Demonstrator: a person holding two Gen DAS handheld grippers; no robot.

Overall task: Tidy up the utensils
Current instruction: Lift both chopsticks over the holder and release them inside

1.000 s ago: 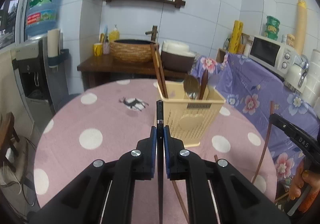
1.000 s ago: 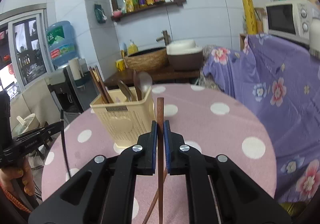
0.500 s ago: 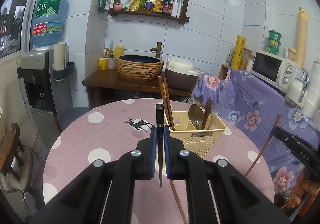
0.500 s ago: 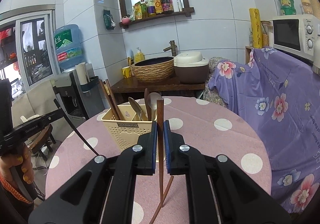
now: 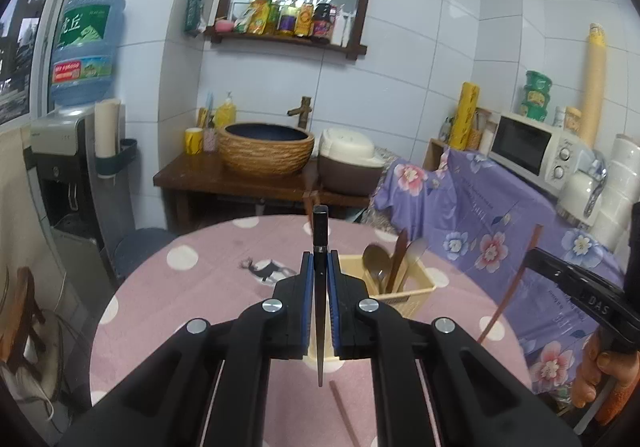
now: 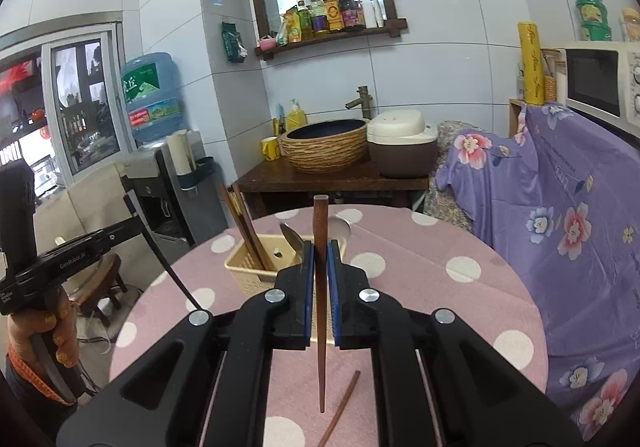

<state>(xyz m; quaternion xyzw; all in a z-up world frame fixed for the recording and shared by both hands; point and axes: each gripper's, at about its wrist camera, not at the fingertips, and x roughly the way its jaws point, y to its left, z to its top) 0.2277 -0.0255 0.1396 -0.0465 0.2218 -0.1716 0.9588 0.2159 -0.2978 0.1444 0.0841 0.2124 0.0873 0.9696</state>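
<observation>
A cream plastic utensil basket point(image 5: 418, 286) point(image 6: 248, 273) stands on the pink polka-dot table point(image 5: 192, 287) point(image 6: 420, 275), holding brown chopsticks point(image 6: 246, 225), spoons point(image 5: 376, 261) and a wooden utensil. My left gripper point(image 5: 320, 267) is shut on a black chopstick point(image 5: 320, 231), held upright above the table in front of the basket. My right gripper point(image 6: 320, 259) is shut on a brown wooden chopstick point(image 6: 321, 223), also upright. One more brown chopstick point(image 6: 340, 411) point(image 5: 344, 411) lies loose on the table below the grippers.
A dark wooden side table with a woven basin point(image 5: 266, 145) and a rice cooker point(image 5: 350, 165) stands behind the round table. A purple floral cloth point(image 5: 480, 215) covers furniture at the right, with a microwave point(image 5: 532, 145) on it. A water dispenser point(image 5: 76, 167) is at the left.
Both grippers have risen with their chopsticks, so the basket and table now sit lower in each view. The grips have not changed.
</observation>
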